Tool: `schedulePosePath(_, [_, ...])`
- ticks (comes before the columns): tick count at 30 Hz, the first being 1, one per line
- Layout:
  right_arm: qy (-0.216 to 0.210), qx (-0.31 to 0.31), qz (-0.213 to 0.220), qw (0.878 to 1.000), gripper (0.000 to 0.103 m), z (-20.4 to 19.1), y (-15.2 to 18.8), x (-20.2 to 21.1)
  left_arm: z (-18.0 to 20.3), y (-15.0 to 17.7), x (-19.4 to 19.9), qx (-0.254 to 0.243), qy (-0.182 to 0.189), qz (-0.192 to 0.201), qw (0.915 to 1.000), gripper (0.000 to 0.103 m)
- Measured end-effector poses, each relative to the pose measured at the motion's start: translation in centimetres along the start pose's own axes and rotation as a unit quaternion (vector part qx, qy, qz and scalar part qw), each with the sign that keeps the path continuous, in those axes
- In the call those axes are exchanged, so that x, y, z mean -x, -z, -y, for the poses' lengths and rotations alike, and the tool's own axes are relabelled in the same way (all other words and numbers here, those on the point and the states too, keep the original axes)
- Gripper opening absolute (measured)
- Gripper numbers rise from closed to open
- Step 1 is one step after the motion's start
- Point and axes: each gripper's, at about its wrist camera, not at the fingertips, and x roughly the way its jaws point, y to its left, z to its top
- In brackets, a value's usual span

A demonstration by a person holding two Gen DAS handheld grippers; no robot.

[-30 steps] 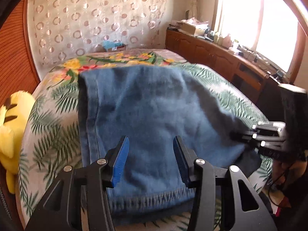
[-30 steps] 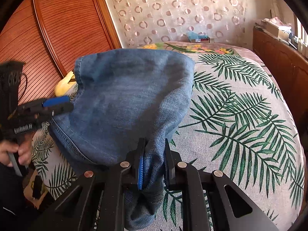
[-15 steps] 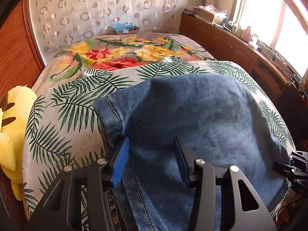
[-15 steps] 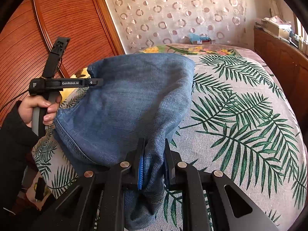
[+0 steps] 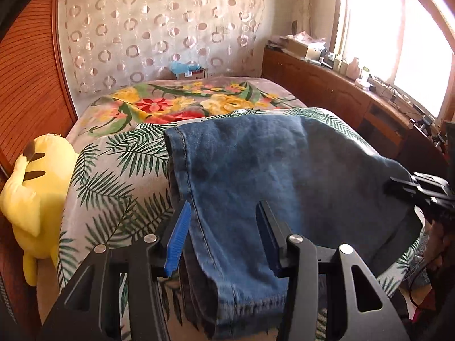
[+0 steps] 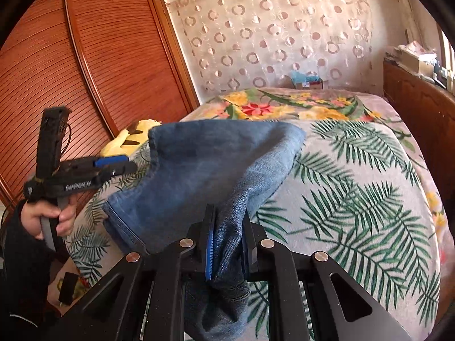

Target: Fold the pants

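Right gripper (image 6: 226, 244) clamped on bunched edge of pants (image 6: 210, 164). Left gripper (image 5: 220, 236) wide apart, holding nothing; pants leg end between its fingers. Pants lie folded on bed (image 6: 355, 170) ahead. Step: mid-fold. Next: left must pinch cloth. Half second ago left gripper pointed upward; now level.

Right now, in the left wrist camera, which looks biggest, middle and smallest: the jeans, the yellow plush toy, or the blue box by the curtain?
1. Jeans
2. Yellow plush toy
3. Blue box, though it sits farthest from the camera, so it may only look tiny.
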Motion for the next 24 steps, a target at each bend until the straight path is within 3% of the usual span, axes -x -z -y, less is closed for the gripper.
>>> schedulePosePath(3, [-0.007, 0.011, 0.008, 1.000, 0.014, -1.2, -1.2, -0.1, -0.4, 0.9, 1.0, 0.002, -0.004, 0.000, 1.0000, 0.061])
schedulePosePath(4, [-0.010, 0.016, 0.011, 1.000, 0.014, -1.7, -1.6, -0.2, -0.6, 1.1, 1.2, 0.004, -0.011, 0.003, 0.9999, 0.074])
schedulePosePath(5, [-0.012, 0.021, 0.012, 1.000, 0.014, -2.3, -2.0, -0.4, -0.7, 1.4, 1.6, 0.006, -0.014, 0.007, 0.9999, 0.081])
schedulePosePath(16, [-0.056, 0.074, 0.014, 0.996, 0.013, -8.5, -4.9, -4.2, -5.5, 4.3, 6.2, 0.054, -0.038, 0.044, 0.9969, 0.081])
schedulePosePath(24, [-0.104, 0.124, -0.012, 0.987, 0.012, -13.5, -4.4, -8.2, -8.3, 5.7, 8.0, 0.081, -0.067, 0.052, 0.9931, 0.081])
